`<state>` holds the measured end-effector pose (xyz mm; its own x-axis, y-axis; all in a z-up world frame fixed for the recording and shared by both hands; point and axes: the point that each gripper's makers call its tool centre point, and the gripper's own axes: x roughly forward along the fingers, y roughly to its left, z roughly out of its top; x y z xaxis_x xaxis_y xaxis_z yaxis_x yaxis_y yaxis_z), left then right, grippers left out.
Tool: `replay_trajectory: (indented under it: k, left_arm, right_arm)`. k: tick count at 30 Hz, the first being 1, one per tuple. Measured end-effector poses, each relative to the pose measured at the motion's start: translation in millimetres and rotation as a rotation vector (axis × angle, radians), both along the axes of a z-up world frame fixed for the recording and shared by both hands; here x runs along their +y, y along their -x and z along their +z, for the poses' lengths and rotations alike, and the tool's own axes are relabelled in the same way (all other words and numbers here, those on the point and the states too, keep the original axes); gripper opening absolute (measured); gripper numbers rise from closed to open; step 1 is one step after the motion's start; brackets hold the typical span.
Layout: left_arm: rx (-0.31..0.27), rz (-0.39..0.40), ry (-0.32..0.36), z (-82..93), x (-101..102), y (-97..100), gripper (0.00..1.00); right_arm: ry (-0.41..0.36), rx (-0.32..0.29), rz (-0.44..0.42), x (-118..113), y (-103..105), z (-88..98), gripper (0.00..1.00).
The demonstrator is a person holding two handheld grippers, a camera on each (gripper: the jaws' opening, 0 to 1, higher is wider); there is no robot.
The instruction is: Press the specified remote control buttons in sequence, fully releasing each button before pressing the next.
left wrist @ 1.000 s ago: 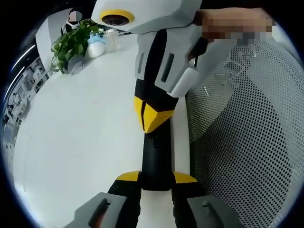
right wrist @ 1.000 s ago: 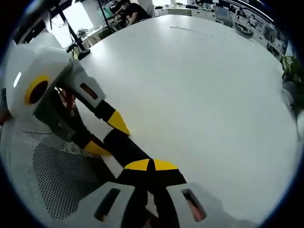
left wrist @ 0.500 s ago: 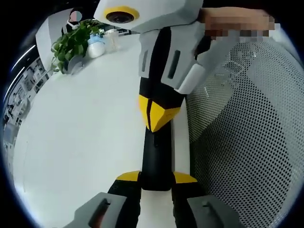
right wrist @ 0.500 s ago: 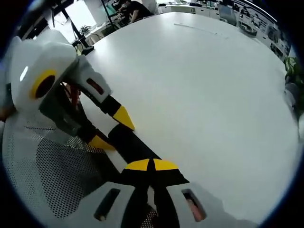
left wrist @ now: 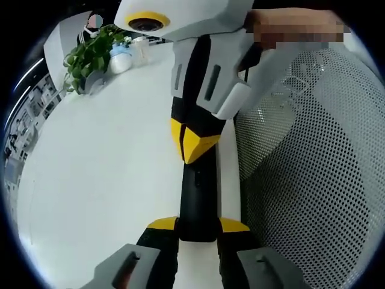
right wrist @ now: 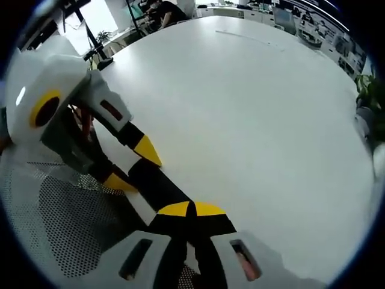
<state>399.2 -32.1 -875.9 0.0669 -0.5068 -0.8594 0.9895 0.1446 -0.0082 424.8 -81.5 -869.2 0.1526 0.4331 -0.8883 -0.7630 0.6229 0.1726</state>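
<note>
A slim black remote [left wrist: 198, 198] is clamped between the yellow-tipped jaws of my left gripper [left wrist: 198, 224], which is shut on its near end. My right gripper [left wrist: 192, 144] reaches in from above, shut, its yellow tips pressed together over the remote's far half; I cannot tell whether they touch it. In the right gripper view my right gripper [right wrist: 191, 209] shows its tips closed over the remote [right wrist: 159, 186], with the left gripper [right wrist: 133, 167] holding the remote from the left, at the edge of the white table [right wrist: 258, 120].
A white mesh chair back [left wrist: 313, 168] stands close beside the remote, also seen as mesh [right wrist: 72, 229]. A potted plant [left wrist: 93, 57] and a white bottle [left wrist: 122, 59] stand at the table's far side. Desks and a person lie beyond the table.
Half a second ago the right gripper's tips sat slightly lower along the remote; they have drawn back a little to where they were one second ago. The left gripper's hold is unchanged.
</note>
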Motion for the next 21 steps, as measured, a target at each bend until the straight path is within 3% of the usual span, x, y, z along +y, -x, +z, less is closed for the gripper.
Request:
replay_trajectory:
  k: [21]
  left_arm:
    - [0.001, 0.002, 0.003, -0.3, -0.1, -0.4, 0.24]
  right_arm:
    - [0.018, -0.032, 0.034, 2.5, -1.2, -1.7, 0.00]
